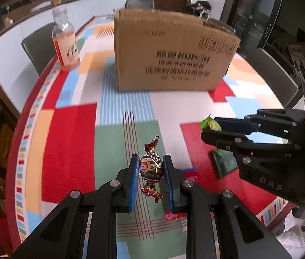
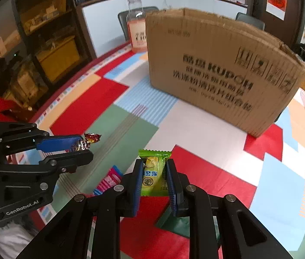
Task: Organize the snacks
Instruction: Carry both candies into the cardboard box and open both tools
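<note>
My left gripper (image 1: pixel 151 168) is shut on a foil-wrapped candy (image 1: pixel 150 167) with red and gold twisted ends, held above the colourful tablecloth (image 1: pixel 70 140). The same candy (image 2: pixel 88 141) shows in the right wrist view, pinched in the left gripper (image 2: pixel 81 145). My right gripper (image 2: pixel 154 178) is shut on a green snack packet (image 2: pixel 153 172) with a yellow picture; it appears at the right as the right gripper (image 1: pixel 208 127) with the packet (image 1: pixel 209 124) poking out. A big cardboard box (image 1: pixel 169 51) stands upright beyond both.
A dark green packet (image 1: pixel 224 161) lies on the cloth under the right gripper. A pink and blue packet (image 2: pixel 109 180) and a red wrapper (image 1: pixel 175 215) lie near the front edge. A bottle of orange drink (image 1: pixel 65 41) stands left of the box. Grey chairs surround the table.
</note>
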`<act>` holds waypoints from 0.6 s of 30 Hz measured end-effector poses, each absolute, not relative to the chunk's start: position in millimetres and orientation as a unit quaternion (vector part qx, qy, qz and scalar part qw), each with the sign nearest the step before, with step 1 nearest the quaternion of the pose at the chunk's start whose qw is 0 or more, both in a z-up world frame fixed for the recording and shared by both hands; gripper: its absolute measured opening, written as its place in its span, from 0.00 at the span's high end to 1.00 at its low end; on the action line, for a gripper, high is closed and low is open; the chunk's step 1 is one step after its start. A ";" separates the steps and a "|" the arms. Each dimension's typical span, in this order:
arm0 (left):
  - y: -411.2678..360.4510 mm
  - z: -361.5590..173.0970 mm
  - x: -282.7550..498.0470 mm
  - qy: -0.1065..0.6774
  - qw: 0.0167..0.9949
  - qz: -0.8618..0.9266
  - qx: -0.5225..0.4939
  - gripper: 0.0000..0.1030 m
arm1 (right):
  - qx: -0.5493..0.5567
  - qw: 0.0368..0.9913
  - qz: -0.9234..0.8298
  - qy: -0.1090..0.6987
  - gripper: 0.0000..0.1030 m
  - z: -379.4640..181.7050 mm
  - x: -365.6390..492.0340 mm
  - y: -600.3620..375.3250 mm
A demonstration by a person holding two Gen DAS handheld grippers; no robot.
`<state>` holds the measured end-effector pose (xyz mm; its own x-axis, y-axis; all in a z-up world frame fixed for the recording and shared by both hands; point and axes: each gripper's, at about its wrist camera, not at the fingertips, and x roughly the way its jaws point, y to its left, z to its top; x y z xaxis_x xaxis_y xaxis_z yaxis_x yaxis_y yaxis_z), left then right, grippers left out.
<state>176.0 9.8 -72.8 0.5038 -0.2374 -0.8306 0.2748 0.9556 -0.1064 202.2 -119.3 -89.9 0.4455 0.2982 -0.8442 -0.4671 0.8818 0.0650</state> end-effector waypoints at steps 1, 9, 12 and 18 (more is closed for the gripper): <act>8.6 -68.3 177.8 0.470 0.870 -0.149 0.020 0.78 | -0.085 0.848 0.225 0.471 0.78 -86.2 201.7 -120.6; -5.5 -33.4 193.1 0.423 0.891 -0.162 0.031 0.78 | -0.046 0.874 0.212 0.434 0.78 -54.9 206.0 -133.9; -9.7 -20.8 198.9 0.407 0.898 -0.166 0.033 0.78 | -0.036 0.883 0.205 0.420 0.78 -44.1 209.8 -139.6; -22.1 4.7 211.7 0.372 0.911 -0.174 0.047 0.78 | -0.025 0.901 0.189 0.390 0.78 -19.4 216.9 -151.7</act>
<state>211.7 -22.1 4.7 0.6628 -0.2813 -0.6939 0.3516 0.9351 -0.0432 216.9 -151.7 -19.4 0.6242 0.3218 -0.7119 -0.3608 0.9270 0.1027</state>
